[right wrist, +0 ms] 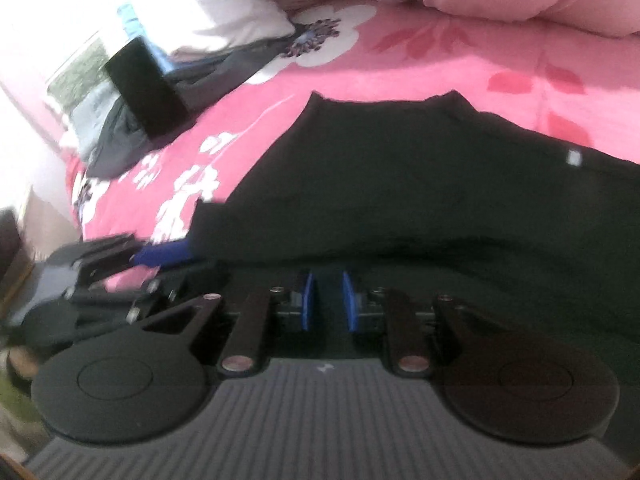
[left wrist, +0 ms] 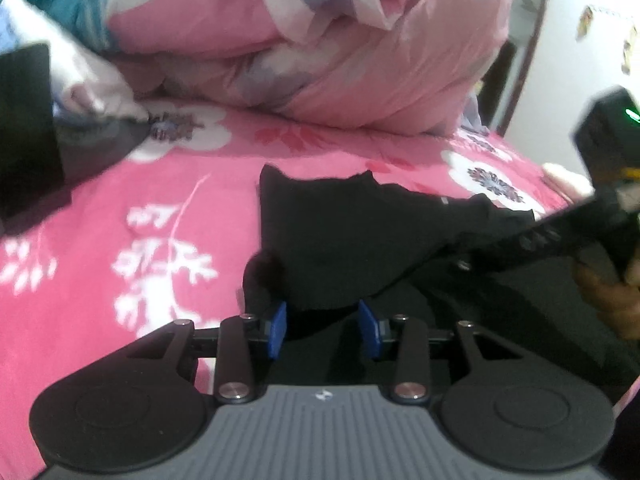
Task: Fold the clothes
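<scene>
Nearest, the left tool point(left wrist: 323, 326) stands part open astride the black garment's point(left wrist: 360, 240) near edge, pads not pressing; the right tool point(right wrist: 327, 300) is nearly closed, pinching a fold of it. The cloth lies on the pink bed point(left wrist: 140, 208), looking light, limp, prone to sag; best held at hem corners; the quilt point(left wrist: 360, 60) lies beyond.

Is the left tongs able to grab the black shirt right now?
Probably yes. The black shirt lies right in front of the left tongs, its edge between the open blue pads, with nothing in between.
</scene>
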`<state>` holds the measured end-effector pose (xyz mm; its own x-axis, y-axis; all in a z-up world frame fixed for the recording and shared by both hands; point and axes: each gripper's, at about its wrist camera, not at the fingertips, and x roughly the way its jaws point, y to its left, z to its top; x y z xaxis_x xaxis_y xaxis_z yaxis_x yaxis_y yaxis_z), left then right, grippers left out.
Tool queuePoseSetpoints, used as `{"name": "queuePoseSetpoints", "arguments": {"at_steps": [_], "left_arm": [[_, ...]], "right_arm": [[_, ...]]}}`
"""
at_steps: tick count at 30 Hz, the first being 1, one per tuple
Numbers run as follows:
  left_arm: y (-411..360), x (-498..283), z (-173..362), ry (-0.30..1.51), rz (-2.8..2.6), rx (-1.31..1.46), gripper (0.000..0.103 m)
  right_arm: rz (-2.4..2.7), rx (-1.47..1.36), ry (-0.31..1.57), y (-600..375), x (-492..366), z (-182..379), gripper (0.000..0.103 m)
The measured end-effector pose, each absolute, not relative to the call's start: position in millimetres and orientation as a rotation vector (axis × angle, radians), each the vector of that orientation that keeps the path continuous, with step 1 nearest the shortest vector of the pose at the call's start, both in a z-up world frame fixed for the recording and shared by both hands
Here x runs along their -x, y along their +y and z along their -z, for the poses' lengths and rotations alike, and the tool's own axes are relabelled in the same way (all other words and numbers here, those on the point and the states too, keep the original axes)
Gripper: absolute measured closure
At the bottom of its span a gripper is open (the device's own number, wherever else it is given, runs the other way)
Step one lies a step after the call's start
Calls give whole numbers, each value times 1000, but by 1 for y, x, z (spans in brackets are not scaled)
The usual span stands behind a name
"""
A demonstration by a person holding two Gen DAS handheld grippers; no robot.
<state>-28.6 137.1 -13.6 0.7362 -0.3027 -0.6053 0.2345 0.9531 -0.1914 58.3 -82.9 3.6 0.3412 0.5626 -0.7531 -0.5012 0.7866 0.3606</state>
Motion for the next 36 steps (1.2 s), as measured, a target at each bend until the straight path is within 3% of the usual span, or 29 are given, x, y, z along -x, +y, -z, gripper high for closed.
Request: {"name": "queuePoseSetpoints", "arguments": {"at_steps": [8,11,15,19,25,28,36], "left_arm": [[151,-7,9,708,308,191,57],[167,-23,13,710,290,303,57],[196,-36,18,679,206,463,47],[216,-39,22,666,137,540,47],[206,-30,21,670,153,452,45],[190,-29,23,693,192,365,31],[161,-23,26,669,137,157,31]], "right_arm": [[-592,-297,935,-120,-88,-7,87],[-554,-347,909,-147,-79,-9,86],[-499,-439,861,-191,-55,-14,84],[-414,-472,805,-233,-24,-17,84],[-240,-370,787,-282,19,-12,83],[-211,-348,791,-299,22,-5,83],[17,-559,689,-383,-5,22,83]]}}
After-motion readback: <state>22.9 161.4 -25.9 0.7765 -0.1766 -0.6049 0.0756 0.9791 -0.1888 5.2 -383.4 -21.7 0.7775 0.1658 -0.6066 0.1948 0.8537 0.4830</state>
